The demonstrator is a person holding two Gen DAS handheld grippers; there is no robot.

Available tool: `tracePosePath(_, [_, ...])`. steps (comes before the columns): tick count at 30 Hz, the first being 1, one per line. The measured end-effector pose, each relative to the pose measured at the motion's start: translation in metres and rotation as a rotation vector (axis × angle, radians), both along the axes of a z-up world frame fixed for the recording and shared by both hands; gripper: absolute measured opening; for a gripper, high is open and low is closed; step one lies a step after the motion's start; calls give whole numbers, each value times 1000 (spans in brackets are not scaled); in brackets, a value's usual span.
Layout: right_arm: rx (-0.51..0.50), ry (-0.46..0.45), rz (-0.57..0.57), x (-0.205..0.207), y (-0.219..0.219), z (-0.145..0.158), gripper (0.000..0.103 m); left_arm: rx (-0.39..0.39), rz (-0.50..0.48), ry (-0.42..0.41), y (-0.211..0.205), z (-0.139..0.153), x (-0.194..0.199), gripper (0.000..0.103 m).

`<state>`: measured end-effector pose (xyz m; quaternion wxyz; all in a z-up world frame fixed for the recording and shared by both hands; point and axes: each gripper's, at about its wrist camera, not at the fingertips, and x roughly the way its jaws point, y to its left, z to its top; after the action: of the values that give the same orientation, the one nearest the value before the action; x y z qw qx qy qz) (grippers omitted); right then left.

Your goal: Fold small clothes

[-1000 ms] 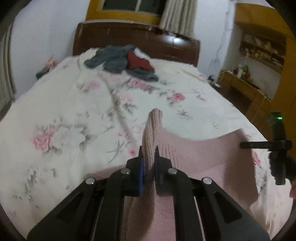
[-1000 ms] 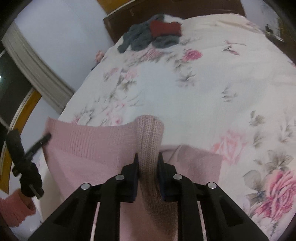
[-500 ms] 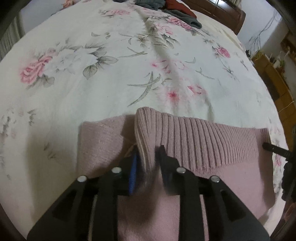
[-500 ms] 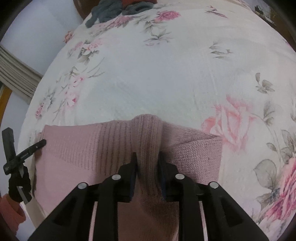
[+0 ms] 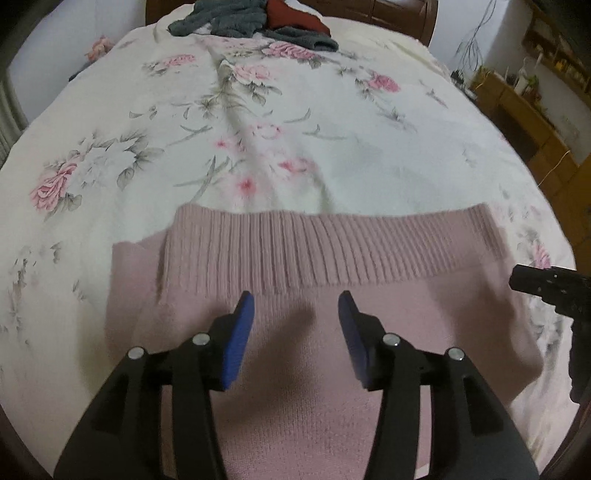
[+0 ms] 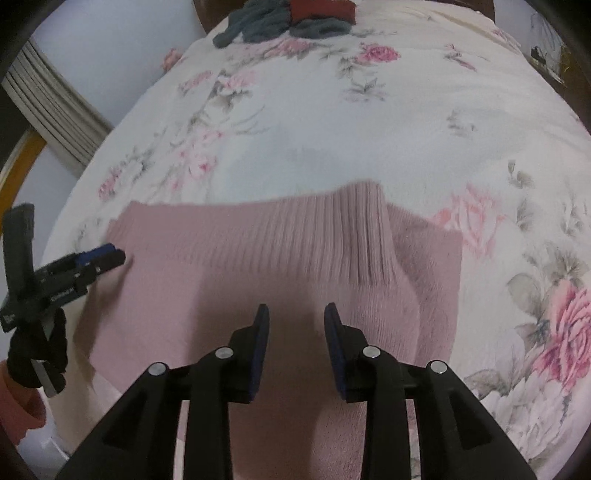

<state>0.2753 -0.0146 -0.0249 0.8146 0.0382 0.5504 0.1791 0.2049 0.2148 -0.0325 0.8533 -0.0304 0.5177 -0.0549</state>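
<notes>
A pink knitted sweater (image 5: pixel 303 332) lies flat on the flowered bedspread (image 5: pixel 258 129), folded over so that its ribbed hem (image 5: pixel 325 251) runs across the far edge. My left gripper (image 5: pixel 295 308) hovers open just above the sweater, behind the hem, with nothing between its blue pads. In the right wrist view the same sweater (image 6: pixel 258 280) shows its ribbed hem (image 6: pixel 317 240), and my right gripper (image 6: pixel 293 315) stands open over the knit, holding nothing. Each gripper appears at the edge of the other's view.
A heap of grey and red clothes (image 5: pixel 255 18) lies at the head of the bed by the dark wooden headboard. Wooden furniture (image 5: pixel 524 107) stands to the right of the bed. A radiator (image 6: pixel 55 122) and wall are on the left side.
Both grippers carried the hem forward and down onto the bed, then opened and let go. The sweater now lies flat, folded over itself.
</notes>
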Motion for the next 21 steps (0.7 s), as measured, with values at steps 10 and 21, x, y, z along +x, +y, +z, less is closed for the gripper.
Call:
tracePosePath(10, [38, 96, -79, 1, -18, -37, 30, 41, -1, 45, -3, -20, 0, 47])
tracePosePath(21, [19, 77, -65, 4, -13, -50, 30, 69, -6, 46, -3, -40, 0, 49])
